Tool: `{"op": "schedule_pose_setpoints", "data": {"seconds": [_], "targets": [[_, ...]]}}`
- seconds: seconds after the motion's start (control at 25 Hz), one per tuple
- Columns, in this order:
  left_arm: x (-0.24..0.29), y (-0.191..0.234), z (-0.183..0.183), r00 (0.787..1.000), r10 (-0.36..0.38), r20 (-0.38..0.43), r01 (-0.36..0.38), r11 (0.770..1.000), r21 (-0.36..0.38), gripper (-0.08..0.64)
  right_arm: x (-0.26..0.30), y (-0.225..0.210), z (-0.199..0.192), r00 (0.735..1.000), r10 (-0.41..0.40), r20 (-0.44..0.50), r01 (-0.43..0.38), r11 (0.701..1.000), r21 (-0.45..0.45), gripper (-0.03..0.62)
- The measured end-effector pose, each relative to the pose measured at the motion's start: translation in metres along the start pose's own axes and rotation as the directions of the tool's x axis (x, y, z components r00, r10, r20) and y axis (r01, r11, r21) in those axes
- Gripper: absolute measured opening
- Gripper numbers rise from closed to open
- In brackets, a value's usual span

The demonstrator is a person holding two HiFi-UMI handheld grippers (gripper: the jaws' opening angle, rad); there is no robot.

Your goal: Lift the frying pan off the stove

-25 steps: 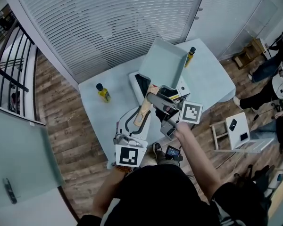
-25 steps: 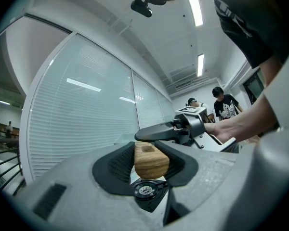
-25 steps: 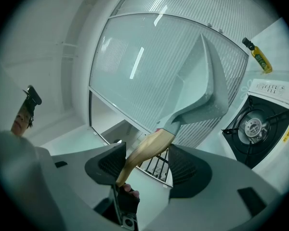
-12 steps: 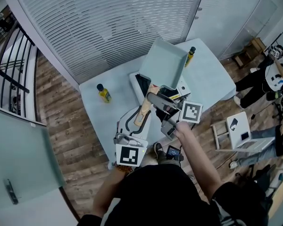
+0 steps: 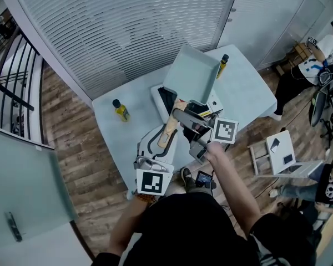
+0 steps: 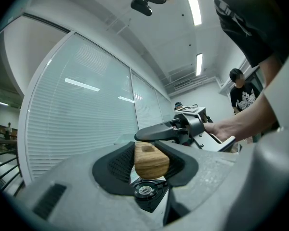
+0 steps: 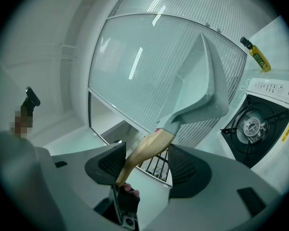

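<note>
– Wood or metal on the frying pan (image 5: 191,73)?
– Both. Square body, pale grey-green, matte, w/ a raised rim & rounded corners. The handle (image 5: 166,134) is light, smooth wood, thicker & blunt at its end.
– Where's it vs the stove (image 5: 165,97)?
– Up off it, clear air btwn them. The pan is steeply tilted, nearly on edge, over the stove's right part in the head view. The handle slopes down twd the person.
– Tools?
– Left tool (image 6: 151,153): ribbed black pads closed on the blunt end of the handle, wood filling the gap. Right tool (image 7: 147,150): further up the handle, nearer the pan. Its jaws stand apart around the wood, which lies by one pad w/ a gap showing at the other.
– Stove itself?
– White boxy casing, black top, round burner (image 7: 253,125) in the middle, a row of small buttons (image 7: 269,86) along one edge. It sits on a pale table (image 5: 244,93).
– Any containers?
– 2 small bottles, dark caps, yellow liquid inside. Left bottle (image 5: 121,110) stands left of the stove; right bottle (image 5: 223,65) stands beyond the stove to the right. Both are upright on the table, apart from the stove.
</note>
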State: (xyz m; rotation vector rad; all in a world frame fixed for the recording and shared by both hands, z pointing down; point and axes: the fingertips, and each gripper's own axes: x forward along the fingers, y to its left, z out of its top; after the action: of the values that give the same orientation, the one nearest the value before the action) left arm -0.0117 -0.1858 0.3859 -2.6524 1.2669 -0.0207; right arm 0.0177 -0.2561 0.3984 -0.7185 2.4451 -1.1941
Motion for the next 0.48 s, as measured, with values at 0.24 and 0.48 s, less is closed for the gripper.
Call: {"op": "schedule_pose_setpoints", "data": {"seconds": [0.24, 0.48], "targets": [[-0.0001, 0.0001, -0.0002, 1.000, -0.004, -0.005, 0.004, 1.000, -0.005, 0.139, -0.0001, 0.0008, 0.0004, 1.000, -0.002, 0.002, 0.002, 1.000, 0.002, 0.250], [-0.0001, 0.0012, 0.0000, 1.000, -0.001, 0.000, 0.001, 1.000, 0.009, 0.140, 0.0018, 0.0012, 0.0001, 1.000, 0.005, -0.004, -0.005, 1.000, -0.005, 0.252]]}}
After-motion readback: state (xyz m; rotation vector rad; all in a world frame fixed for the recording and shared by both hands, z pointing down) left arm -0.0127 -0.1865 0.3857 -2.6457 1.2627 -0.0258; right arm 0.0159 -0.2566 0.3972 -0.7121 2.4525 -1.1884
